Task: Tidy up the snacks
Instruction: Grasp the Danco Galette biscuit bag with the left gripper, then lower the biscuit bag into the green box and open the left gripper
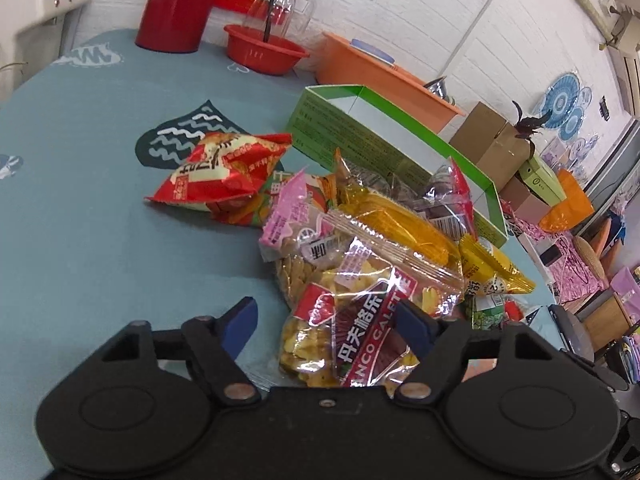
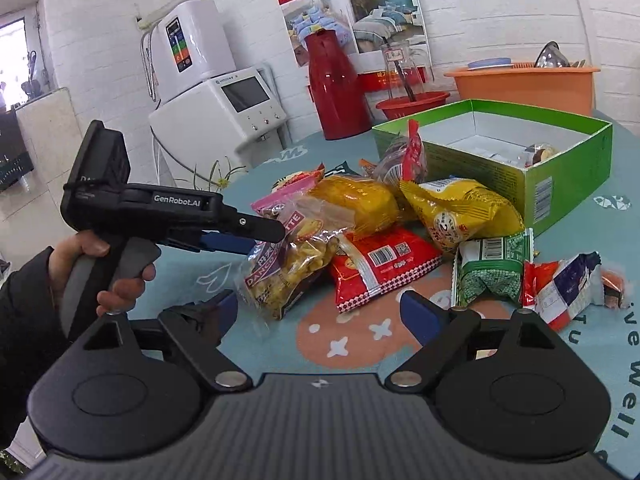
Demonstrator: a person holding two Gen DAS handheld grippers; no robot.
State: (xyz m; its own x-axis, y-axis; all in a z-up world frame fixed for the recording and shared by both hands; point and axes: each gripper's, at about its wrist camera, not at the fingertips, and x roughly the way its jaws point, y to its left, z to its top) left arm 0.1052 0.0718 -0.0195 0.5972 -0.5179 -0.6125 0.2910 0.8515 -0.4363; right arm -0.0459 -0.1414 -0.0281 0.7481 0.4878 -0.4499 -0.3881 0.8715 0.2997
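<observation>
Snack packets [image 2: 380, 240] heaped just ahead of the fingers; green box [image 2: 560, 176] open beyond, nearly empty

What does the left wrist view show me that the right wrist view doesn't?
Only the left wrist view: a red-and-white snack bag lying apart at the far left of the pile, and stacked cardboard boxes beyond the table.

Only the right wrist view: the left gripper seen from outside, with the hand holding it, a green packet, a red-and-blue packet, and items already inside the green box.

Both: the green box, the clear Danco bag at the left gripper's jaws, the red flask, and the orange basin.
</observation>
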